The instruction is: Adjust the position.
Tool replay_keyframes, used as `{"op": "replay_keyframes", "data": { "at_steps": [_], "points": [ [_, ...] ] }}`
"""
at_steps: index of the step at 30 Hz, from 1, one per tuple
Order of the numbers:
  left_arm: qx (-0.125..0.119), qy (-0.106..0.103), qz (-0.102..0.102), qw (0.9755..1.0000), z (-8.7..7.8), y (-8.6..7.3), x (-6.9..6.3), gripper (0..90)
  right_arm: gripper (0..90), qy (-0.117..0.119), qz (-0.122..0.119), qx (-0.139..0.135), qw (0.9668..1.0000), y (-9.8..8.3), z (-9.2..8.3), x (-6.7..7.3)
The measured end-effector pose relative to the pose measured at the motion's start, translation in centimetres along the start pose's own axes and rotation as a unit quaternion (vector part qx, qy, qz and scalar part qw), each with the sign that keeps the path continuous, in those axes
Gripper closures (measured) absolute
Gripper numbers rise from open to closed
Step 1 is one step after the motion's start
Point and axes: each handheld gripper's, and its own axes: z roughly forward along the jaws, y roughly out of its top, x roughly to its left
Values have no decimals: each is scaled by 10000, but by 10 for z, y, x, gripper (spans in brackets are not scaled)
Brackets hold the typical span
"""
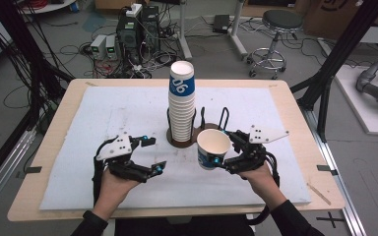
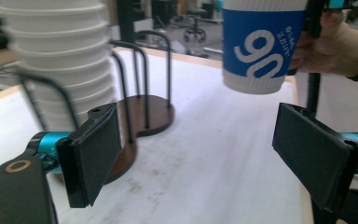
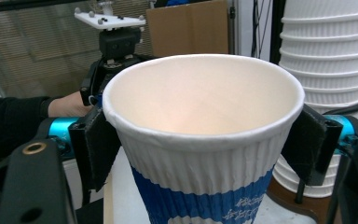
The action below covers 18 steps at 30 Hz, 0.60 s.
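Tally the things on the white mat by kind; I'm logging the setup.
Single white-and-blue ribbed paper cup, held in the right tool: 1
Stack of white ribbed paper cups: 1
Dark wooden cup holder with black wire hoops: 1
Total: 3

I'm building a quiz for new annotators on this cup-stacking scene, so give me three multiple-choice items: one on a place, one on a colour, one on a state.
1. Where does the stack of cups stand?
A. in the wire holder at mid-table
B. on the floor
C. at the table's left edge

2. What colour is the band on the single cup?
A. red
B. blue
C. green

3. How are the left gripper jaws?
A. shut on a cup
B. shut on the holder
C. open, with nothing between them

Key: 1 A, the high view shows the stack rising from the holder's base; 2 B, both gripper views show a blue band; 3 C, the left gripper view shows bare table between the pads, while the right gripper holds the cup.
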Motion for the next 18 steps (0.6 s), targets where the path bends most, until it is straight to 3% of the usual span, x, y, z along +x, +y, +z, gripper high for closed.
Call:
{"op": "replay_keyframes", "data": {
  "at_steps": [4, 9, 18],
  "points": [
    [-110, 230, 42, 9997, -11, 0, 4, 155, 219, -24, -13, 9, 10000, 0, -2, -1],
    [-228, 241, 18, 9994, -15, 1, 7, 155, 219, -48, -16, -30, 10000, -1, -4, -2],
    [-200, 273, 86, 9994, -13, 2, 3, 154, 220, -54, -64, -14, 10000, -1, -4, 1]
  ]
}}
